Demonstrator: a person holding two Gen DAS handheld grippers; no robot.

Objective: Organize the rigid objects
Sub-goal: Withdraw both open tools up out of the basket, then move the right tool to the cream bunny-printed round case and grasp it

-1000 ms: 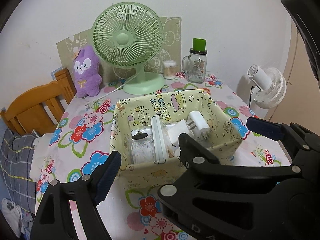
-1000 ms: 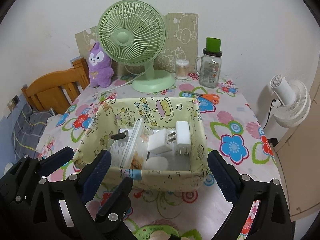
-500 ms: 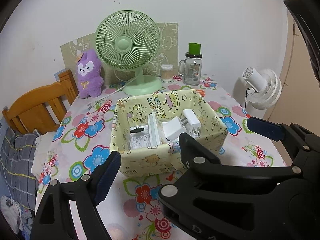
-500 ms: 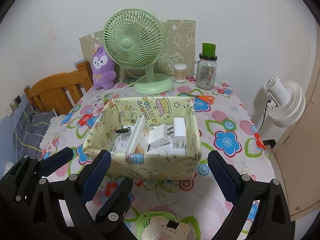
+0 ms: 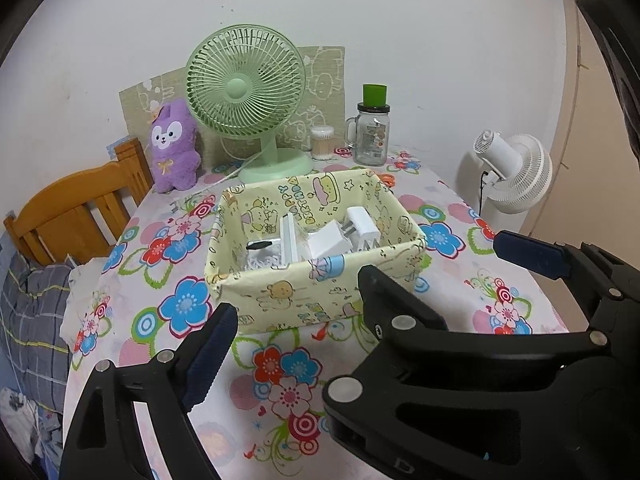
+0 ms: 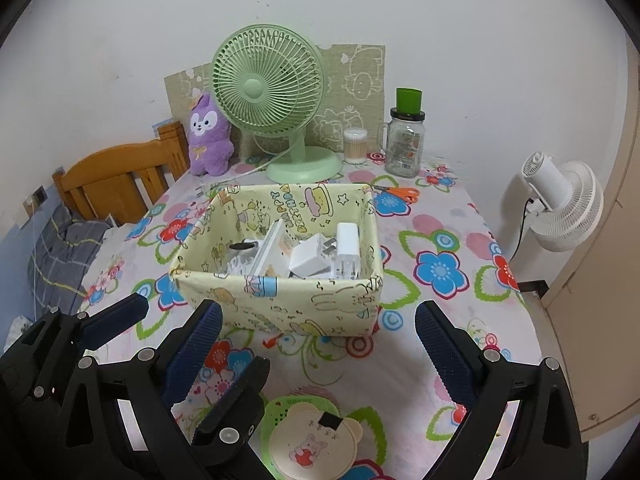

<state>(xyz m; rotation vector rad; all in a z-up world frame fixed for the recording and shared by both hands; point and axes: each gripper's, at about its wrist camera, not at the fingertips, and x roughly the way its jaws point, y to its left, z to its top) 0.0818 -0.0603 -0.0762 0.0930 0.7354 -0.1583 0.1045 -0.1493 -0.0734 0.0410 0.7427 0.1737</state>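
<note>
A pale yellow cartoon-print storage box (image 5: 304, 296) (image 6: 280, 300) stands mid-table. It holds white charger plugs (image 5: 362, 228) (image 6: 348, 244), a white flat box (image 5: 289, 240) (image 6: 266, 252), a small black item (image 6: 244, 246) and white cable. My left gripper (image 5: 368, 304) is open and empty, in front of the box. My right gripper (image 6: 316, 340) is open and empty, also in front of the box. The left gripper's fingers (image 6: 112, 320) show at lower left in the right wrist view.
A green desk fan (image 6: 276, 92), purple plush (image 6: 208, 136), cotton-swab tub (image 6: 355, 145) and glass jar (image 6: 406, 140) line the back wall. Orange scissors (image 6: 400, 193) lie behind the box. A bear-shaped item (image 6: 316, 444) lies at the front edge. A wooden chair (image 6: 116, 176) is left, a white fan (image 6: 564, 208) right.
Both grippers have pulled back and away from the box, which now looks smaller and farther off. Both stay open and empty. The bear-shaped item has come into the right wrist view.
</note>
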